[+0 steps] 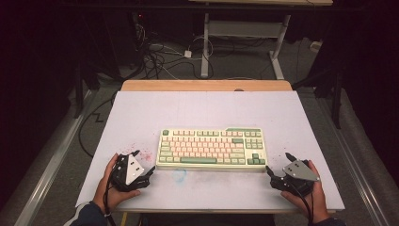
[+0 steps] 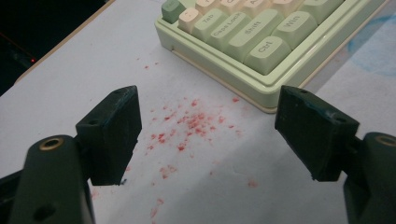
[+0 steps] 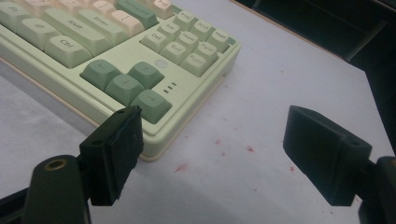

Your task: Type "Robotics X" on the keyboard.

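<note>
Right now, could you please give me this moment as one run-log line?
keyboard: flat mid-table, untouched | left gripper: open, empty, near its left end | right gripper: open, empty, near its right end

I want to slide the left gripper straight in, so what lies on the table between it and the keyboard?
Only red specks on the white tabletop, seen in the left gripper view; nothing solid separates the open left gripper from the keyboard.

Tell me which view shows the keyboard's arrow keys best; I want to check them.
The right gripper view: the dark green arrow keys sit close up at the keyboard's near corner, just beyond the open right gripper. The high view shows them small at the keyboard's lower right. The left gripper view shows the opposite corner, with Ctrl and Shift.
</note>
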Tool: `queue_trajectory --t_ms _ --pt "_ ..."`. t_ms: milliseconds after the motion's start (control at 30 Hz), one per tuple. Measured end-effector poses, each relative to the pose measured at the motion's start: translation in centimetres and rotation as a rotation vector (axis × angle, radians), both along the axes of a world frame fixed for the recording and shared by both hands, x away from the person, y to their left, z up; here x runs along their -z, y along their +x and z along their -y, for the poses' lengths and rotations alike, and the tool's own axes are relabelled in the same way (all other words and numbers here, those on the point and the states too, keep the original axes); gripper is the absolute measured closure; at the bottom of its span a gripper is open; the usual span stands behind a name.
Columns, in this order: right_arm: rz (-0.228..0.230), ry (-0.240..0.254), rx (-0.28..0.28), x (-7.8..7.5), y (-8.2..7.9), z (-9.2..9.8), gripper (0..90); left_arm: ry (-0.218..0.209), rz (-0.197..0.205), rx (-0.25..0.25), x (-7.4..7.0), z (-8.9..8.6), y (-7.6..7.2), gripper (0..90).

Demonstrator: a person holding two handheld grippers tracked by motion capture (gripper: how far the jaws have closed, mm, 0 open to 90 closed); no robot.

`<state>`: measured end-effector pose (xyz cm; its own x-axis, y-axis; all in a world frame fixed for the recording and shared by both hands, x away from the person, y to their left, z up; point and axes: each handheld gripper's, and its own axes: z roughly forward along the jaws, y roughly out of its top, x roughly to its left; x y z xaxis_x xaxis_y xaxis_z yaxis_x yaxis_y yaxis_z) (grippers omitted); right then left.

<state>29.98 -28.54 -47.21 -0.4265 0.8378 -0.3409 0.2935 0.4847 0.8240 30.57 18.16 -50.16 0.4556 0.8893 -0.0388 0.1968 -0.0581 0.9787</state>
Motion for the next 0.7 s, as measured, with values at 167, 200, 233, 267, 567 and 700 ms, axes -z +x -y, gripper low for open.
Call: queue_trajectory --t_ms 167,200,233,267,567,700 --pt "-0.002 -0.002 0.0 0.1 -0.1 0.0 20.9 -0.005 -0.005 -0.004 0.0 0.0 -0.2 21.4" --pt "0.0 -0.005 0.0 0.1 -0.1 -0.1 20.9 -0.002 -0.004 0.001 0.0 0.0 -0.3 21.1" --pt "0.002 -0.01 -0.002 0.1 -0.2 -0.1 20.9 0.004 -0.002 0.005 0.0 0.0 -0.3 21.1" --pt "0.005 -0.01 -0.002 0.0 -0.2 -0.2 21.0 0.003 -0.004 0.011 0.0 0.0 -0.4 21.1" --pt "-0.018 0.11 -0.1 -1.4 0.4 -0.3 35.7 -0.021 -0.036 0.033 -1.3 0.3 1.3 19.6" --pt "-0.021 0.128 -0.113 -2.4 1.1 -0.9 44.9 -0.068 -0.032 0.045 -2.7 0.8 2.4 19.7"
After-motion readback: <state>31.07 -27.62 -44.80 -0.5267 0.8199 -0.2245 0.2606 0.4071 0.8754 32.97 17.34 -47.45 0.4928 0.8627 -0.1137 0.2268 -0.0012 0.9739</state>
